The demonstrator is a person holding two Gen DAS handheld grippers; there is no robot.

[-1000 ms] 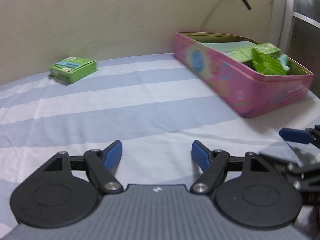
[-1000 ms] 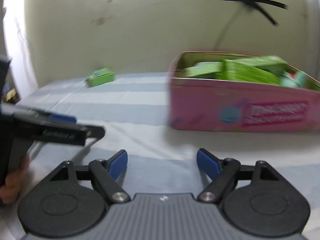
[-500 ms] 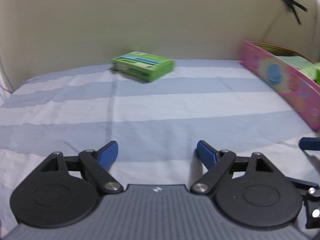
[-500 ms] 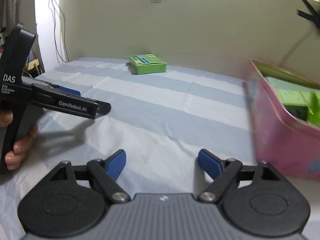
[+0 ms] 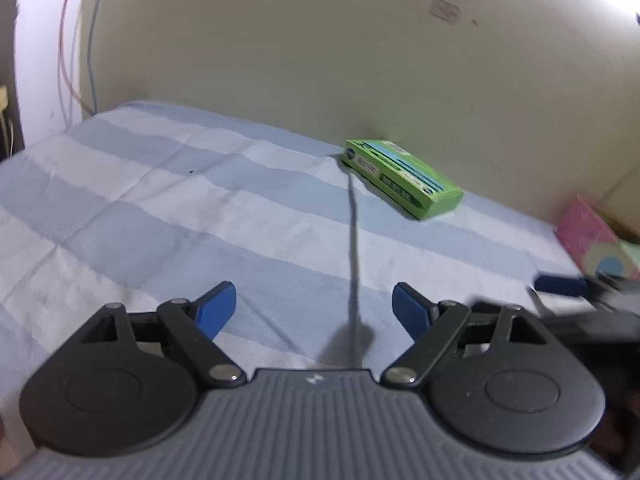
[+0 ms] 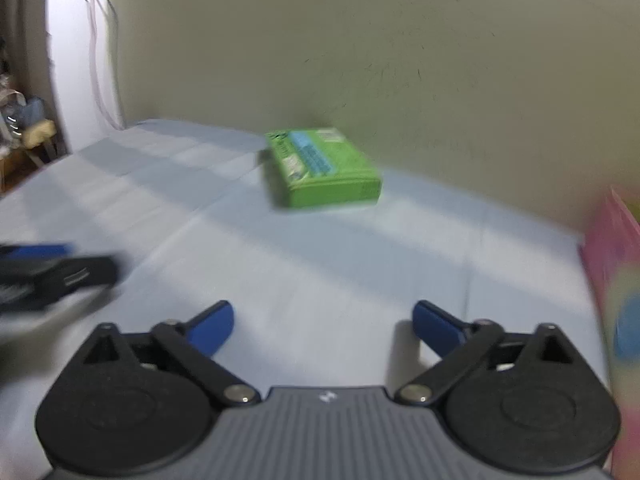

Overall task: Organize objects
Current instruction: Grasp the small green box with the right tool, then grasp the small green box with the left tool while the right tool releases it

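Note:
A green box (image 5: 404,178) with a blue label lies flat on the blue-and-white striped sheet near the wall; it also shows in the right wrist view (image 6: 322,168). A pink tin (image 5: 592,240) with green packets in it is at the right edge, blurred in the right wrist view (image 6: 612,264). My left gripper (image 5: 314,308) is open and empty, low over the sheet, well short of the box. My right gripper (image 6: 323,326) is open and empty, facing the box from closer.
The striped sheet (image 5: 160,208) covers a bed against a cream wall (image 5: 280,48). Cables hang in the left corner (image 5: 76,40). The right gripper's tip shows at the left view's right edge (image 5: 560,286); the left gripper shows at the right view's left edge (image 6: 52,276).
Both grippers have swung left, away from the pink tin and toward the green box. The box has grown larger in the right wrist view. Both stay open.

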